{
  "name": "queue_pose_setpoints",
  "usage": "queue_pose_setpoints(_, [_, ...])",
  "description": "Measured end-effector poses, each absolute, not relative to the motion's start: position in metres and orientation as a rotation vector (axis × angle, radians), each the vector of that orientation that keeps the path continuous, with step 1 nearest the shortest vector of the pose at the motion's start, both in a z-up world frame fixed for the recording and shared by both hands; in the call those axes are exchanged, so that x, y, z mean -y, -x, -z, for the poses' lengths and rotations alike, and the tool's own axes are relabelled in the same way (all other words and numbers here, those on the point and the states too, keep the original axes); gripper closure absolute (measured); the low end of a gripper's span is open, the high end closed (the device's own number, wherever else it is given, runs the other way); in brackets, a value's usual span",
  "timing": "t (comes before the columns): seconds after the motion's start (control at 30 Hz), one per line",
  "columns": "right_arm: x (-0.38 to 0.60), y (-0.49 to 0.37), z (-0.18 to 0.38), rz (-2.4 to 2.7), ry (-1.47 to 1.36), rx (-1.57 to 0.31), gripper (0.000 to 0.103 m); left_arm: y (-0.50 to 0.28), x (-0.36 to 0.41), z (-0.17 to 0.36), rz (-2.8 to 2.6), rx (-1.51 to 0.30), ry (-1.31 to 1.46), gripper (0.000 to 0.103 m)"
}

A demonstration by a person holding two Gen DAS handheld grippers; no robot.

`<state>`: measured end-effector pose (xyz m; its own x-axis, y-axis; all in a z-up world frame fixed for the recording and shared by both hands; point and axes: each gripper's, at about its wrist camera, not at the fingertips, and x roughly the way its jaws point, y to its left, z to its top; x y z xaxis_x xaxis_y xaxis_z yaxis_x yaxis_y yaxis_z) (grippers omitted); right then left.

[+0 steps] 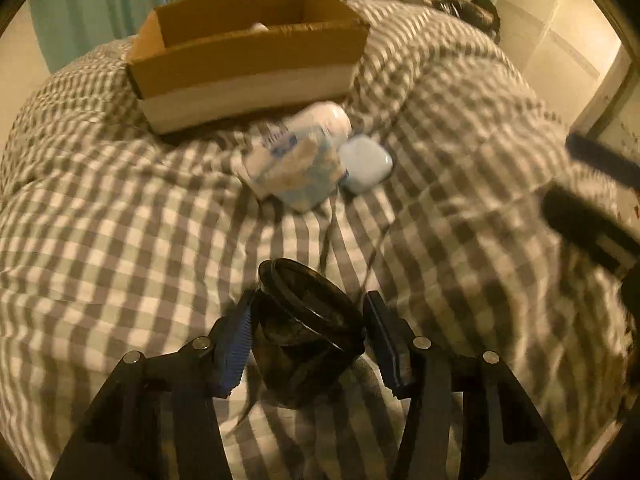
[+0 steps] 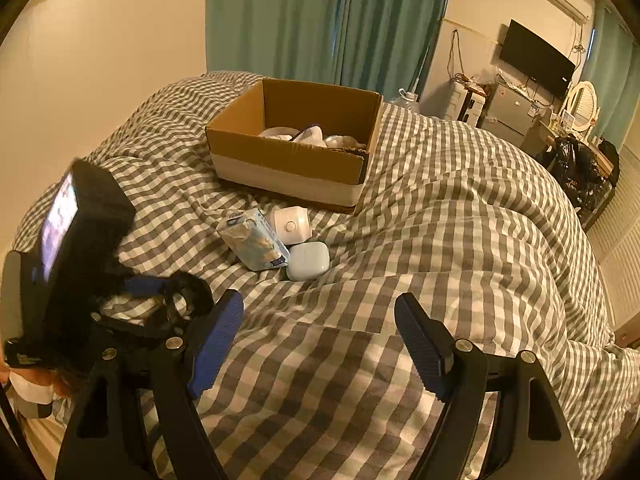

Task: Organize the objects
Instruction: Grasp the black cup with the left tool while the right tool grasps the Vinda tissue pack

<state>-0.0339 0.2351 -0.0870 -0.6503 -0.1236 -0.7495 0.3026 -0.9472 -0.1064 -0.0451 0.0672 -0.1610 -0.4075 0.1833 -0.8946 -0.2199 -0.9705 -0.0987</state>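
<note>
Left gripper [image 1: 308, 344] fingers closed around dark jar [image 1: 304, 320], lower centre. Right gripper [image 2: 320, 344] wide open, empty. Cardboard box [image 2: 288, 160] partly filled; tissue pack [image 2: 254, 244], white case [image 2: 308, 260], round device [image 2: 290, 226] left on bed [image 2: 440, 240].

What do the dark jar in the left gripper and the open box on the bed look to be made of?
Dark jar: likely glossy translucent dark plastic or glass; its rim shines and the look leaves it open. Open box: matte brown corrugated cardboard, with a fluted torn edge and a pale band along the base. The left gripper holds the jar.
</note>
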Motion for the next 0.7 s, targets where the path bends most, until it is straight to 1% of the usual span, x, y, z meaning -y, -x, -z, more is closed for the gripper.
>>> queue_pose_setpoints(0.17, [-0.229, 0.035, 0.087, 2.630, -1.164, -0.328, 0.025, 0.045, -0.051, 0.138, -2.564, -0.070, 1.482, 0.049])
queue_pose_setpoints(0.3, [-0.220, 0.041, 0.087, 2.615, -1.163, -0.322, 0.025, 0.054, -0.030, 0.114, -2.628, -0.013, 1.429, 0.049])
queue_pose_setpoints(0.43, [-0.203, 0.057, 0.091, 2.626, -1.175, -0.370, 0.025, 0.062, -0.012, 0.095, -2.726, -0.060, 1.392, 0.049])
queue_pose_setpoints(0.53, [-0.190, 0.076, 0.099, 2.609, -1.210, -0.369, 0.025, 0.064, -0.002, 0.087, -2.784, -0.120, 1.376, 0.049])
queue_pose_setpoints(0.63, [-0.174, 0.093, 0.112, 2.577, -1.256, -0.372, 0.025, 0.068, 0.011, 0.080, -2.816, -0.120, 1.371, 0.049])
queue_pose_setpoints(0.7, [-0.157, 0.104, 0.125, 2.535, -1.288, -0.420, 0.023, 0.069, 0.019, 0.078, -2.836, -0.127, 1.370, 0.049])
